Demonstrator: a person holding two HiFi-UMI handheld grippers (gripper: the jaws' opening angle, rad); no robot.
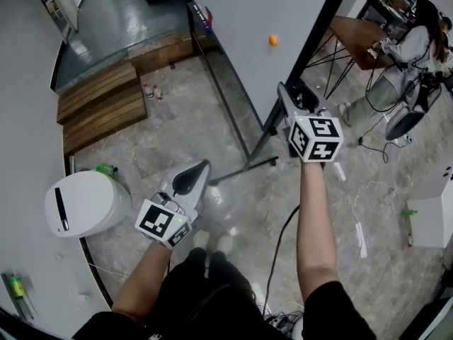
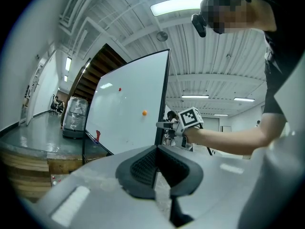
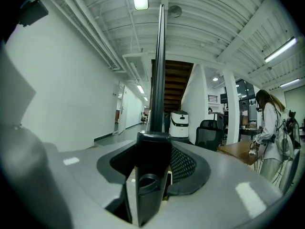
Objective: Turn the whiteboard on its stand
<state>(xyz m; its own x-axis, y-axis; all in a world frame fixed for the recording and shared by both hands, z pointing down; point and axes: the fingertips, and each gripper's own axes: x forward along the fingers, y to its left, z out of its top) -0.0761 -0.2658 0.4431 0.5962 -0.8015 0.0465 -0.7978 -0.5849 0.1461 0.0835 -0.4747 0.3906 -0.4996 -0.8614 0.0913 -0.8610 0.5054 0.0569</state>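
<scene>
The whiteboard (image 1: 248,41) stands tall on its black stand (image 1: 244,167), an orange magnet (image 1: 272,40) on its face. My right gripper (image 1: 294,94) is shut on the board's black side frame (image 1: 322,34); in the right gripper view the frame (image 3: 158,70) rises straight up from between the pads of the right gripper (image 3: 152,161). My left gripper (image 1: 195,174) hovers lower and to the left, away from the board, shut with nothing in it. In the left gripper view the left gripper (image 2: 156,168) faces the whiteboard (image 2: 128,113) and the right gripper (image 2: 164,124) at its edge.
A white rounded robot unit (image 1: 85,202) stands at left, wooden steps (image 1: 99,105) and two bottles (image 1: 152,91) behind it. A person (image 1: 410,48) sits at a wooden table (image 1: 354,37) at right. Cables (image 1: 279,246) run across the floor; a white box (image 1: 433,214) sits far right.
</scene>
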